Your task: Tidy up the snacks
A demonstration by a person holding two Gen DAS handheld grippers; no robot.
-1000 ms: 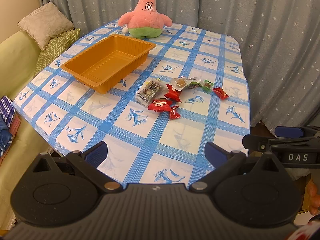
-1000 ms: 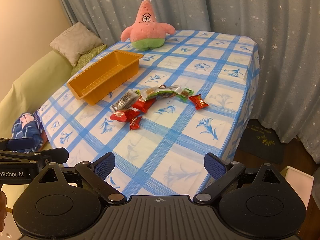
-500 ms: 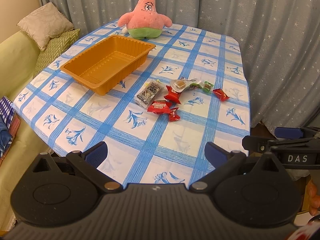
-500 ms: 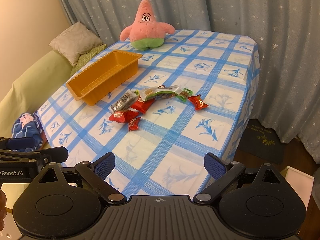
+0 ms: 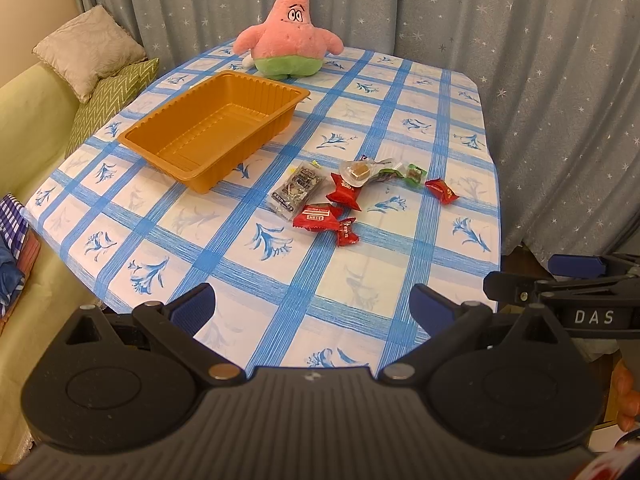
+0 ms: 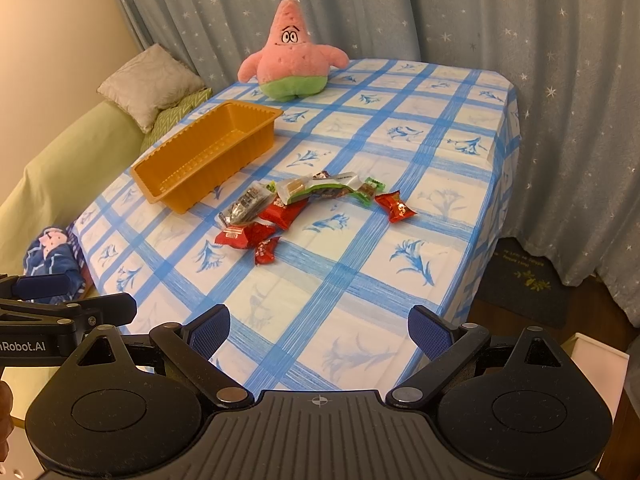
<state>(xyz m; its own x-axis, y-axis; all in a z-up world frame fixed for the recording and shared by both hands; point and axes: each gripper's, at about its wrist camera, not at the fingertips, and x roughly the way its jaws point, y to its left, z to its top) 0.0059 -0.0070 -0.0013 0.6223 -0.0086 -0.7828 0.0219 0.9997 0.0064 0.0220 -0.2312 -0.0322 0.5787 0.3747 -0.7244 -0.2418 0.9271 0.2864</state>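
Jaws spread wide and empty on both my left gripper [image 5: 310,310] and right gripper [image 6: 319,326]. The wrapped snacks [image 5: 344,194] lie scattered just right of the orange plastic tray [image 5: 208,158]; I'd pinch the nearest red wrapper [image 5: 347,232] across its narrow middle.

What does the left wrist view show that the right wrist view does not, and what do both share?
Only the left wrist view shows the right gripper, marked DAS. Only the right wrist view shows the dark floor mat and the left gripper. Both share the empty orange tray, the snack packets, the pink starfish plush and the blue checked tablecloth.
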